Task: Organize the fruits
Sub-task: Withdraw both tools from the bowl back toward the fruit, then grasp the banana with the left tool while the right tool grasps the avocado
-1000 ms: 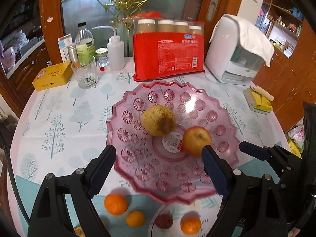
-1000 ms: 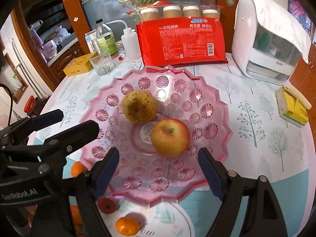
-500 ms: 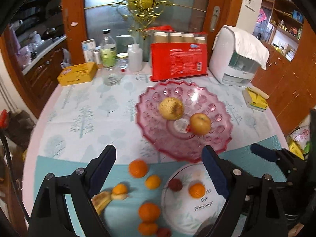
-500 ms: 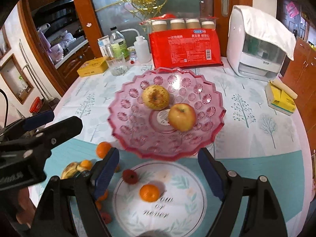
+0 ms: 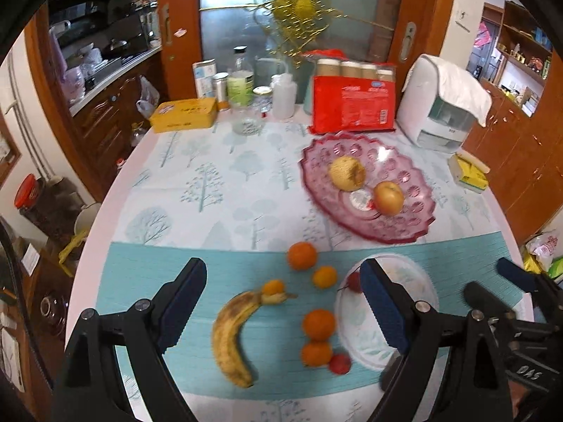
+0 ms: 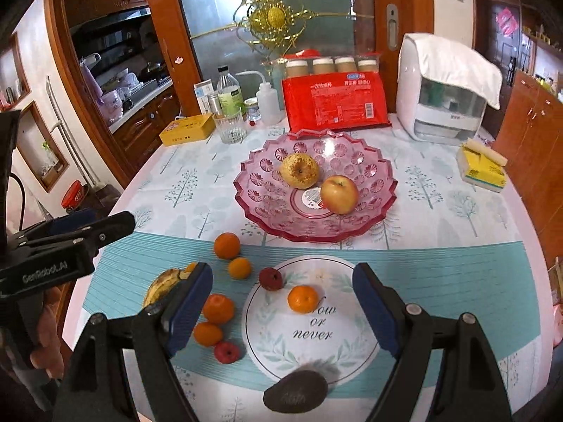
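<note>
Between picks. Left claw [image 5: 283,307] and right claw [image 6: 283,304] both wide, empty. Pear [image 6: 299,170] and apple [image 6: 339,194] sit in pink bowl [image 6: 267,211] ahead. Next: descend on orange [image 6: 303,299] between right claw's jaws, on worktop [image 6: 457,281].

The right gripper [image 6: 283,299] hung over the table with its jaws wide apart and nothing between them. Below it an orange [image 6: 302,299] sat on the white plate [image 6: 313,337], with a small red fruit [image 6: 270,279] on the plate's rim. An avocado [image 6: 295,391] lay at the plate's near edge. Farther back, the pink glass bowl [image 6: 267,197] held an apple [image 6: 339,194] and a pear [image 6: 299,170], just touching. The left gripper [image 6: 67,242] reached in from the left side.
</note>
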